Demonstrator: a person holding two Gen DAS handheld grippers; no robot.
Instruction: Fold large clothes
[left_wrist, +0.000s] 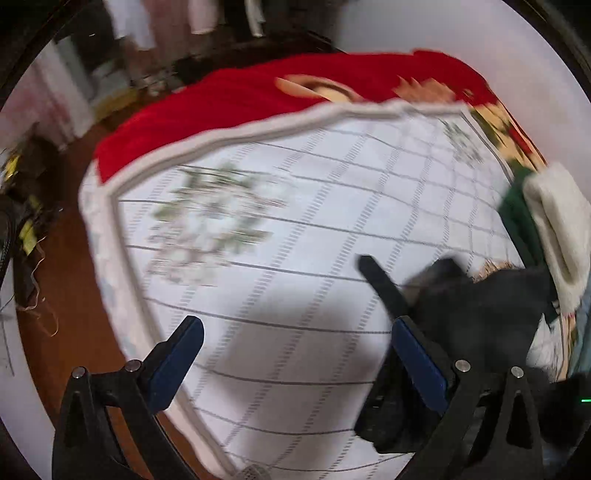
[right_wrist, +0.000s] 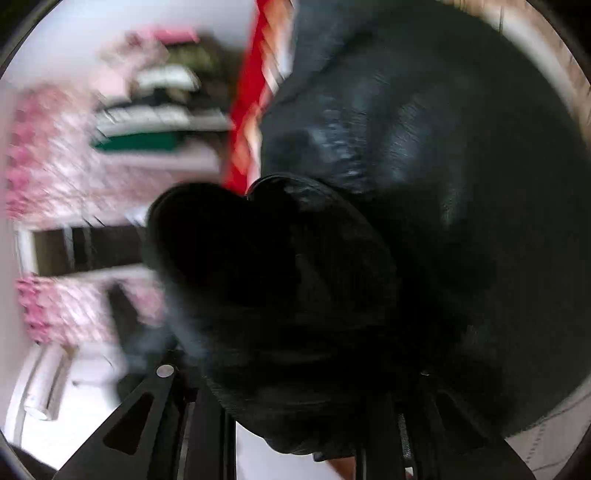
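In the left wrist view my left gripper (left_wrist: 295, 354) is open and empty above a white checked bed cover (left_wrist: 280, 236). A black garment (left_wrist: 487, 314) lies bunched at the right, just beyond the right blue finger pad (left_wrist: 417, 358). A black strap-like part (left_wrist: 380, 280) sticks up from it. In the right wrist view the black garment (right_wrist: 406, 177) fills most of the frame and drapes over my right gripper (right_wrist: 295, 398). Its fingertips are hidden under the cloth, which hangs from them.
A red patterned blanket (left_wrist: 229, 99) lies at the bed's far end. Folded white (left_wrist: 557, 229) and green (left_wrist: 517, 218) clothes sit at the bed's right edge. Brown floor (left_wrist: 66, 288) lies to the left. A shelf of folded clothes (right_wrist: 159, 114) stands blurred at left.
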